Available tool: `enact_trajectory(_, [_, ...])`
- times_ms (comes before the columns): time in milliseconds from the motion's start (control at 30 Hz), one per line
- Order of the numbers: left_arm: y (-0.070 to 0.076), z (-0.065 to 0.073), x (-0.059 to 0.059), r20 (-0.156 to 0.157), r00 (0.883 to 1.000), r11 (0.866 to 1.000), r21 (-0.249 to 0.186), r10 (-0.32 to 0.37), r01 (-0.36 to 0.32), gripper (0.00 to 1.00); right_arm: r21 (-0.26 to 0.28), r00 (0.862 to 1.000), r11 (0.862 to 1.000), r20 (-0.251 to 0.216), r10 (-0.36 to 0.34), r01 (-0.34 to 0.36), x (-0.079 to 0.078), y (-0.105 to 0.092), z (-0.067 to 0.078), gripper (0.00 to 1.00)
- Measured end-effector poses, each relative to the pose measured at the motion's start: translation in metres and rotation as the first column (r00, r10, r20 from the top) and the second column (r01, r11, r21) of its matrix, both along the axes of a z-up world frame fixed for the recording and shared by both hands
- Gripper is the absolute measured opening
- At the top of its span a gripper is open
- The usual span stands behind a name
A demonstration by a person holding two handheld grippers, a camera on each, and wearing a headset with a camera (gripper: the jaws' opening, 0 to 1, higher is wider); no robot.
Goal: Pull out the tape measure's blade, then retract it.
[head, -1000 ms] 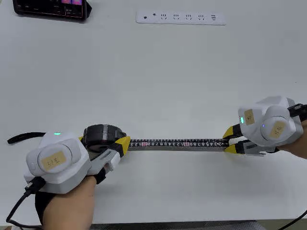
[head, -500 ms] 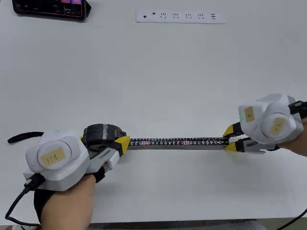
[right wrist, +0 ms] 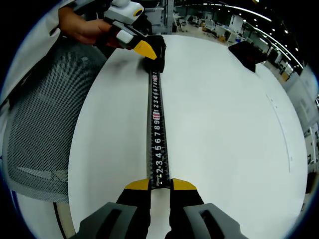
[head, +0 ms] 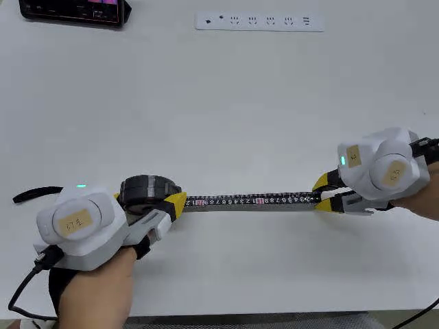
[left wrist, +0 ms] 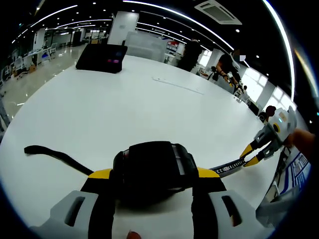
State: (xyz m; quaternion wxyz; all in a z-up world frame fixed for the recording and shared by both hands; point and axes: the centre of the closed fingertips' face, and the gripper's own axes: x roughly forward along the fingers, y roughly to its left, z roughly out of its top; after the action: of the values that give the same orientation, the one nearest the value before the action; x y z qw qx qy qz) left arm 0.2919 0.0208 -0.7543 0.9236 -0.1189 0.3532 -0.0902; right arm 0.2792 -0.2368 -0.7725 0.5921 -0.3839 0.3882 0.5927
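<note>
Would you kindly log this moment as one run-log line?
left gripper: shut on tape measure case | right gripper: shut on end of blade | blade: drawn out between them | surface: white table

White table (head: 226, 103): power strip (head: 259, 22), black device (head: 74, 11) far; tape measure (head: 147, 194) near.

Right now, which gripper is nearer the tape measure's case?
Left. The left gripper has its jaws shut on the case; the right gripper holds the blade at its far end, apart from the case.
</note>
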Motion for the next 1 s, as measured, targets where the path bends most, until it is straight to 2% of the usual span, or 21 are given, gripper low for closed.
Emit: enact_trajectory(1000, [0.001, -0.001, 0.001, 0.001, 1.0, 1.0, -0.01, -0.004, 0.004, 0.58, 0.082, 0.999, 0.997, -0.043, -0.006, 0.009, 0.002, 0.037, 0.002, 0.1])
